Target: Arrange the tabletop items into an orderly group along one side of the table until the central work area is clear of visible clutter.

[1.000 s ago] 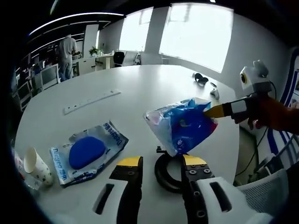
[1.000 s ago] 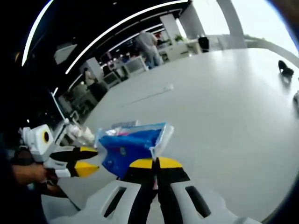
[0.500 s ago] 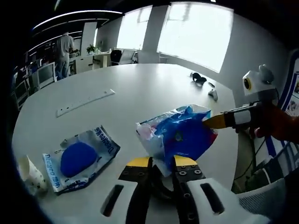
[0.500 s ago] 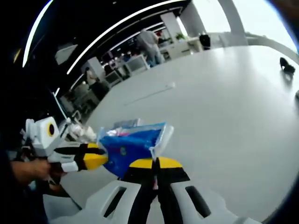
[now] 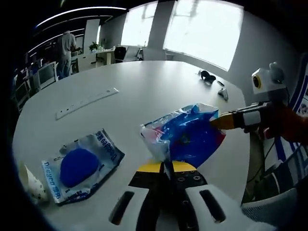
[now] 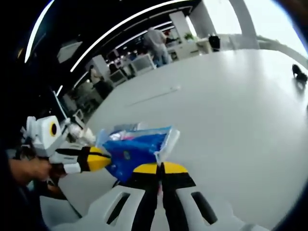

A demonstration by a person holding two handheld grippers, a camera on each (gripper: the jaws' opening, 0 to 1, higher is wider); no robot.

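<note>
With both the left gripper (image 5: 166,167) and right gripper (image 6: 161,168) clamped on the blue plastic bag (image 5: 185,136) above the worktop (image 5: 144,96), carry it level toward one edge without tugging apart.

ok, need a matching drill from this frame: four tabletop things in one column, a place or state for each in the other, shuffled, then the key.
1. blue plastic bag
2. flat pack with blue disc
3. paper cup
4. white ruler strip

A. lying on its side at the table edge
B. held up between both tongs
C. flat on the table, beside the cup
D. lying farther out on the table

Pairs: 1-B, 2-C, 3-A, 4-D
</note>
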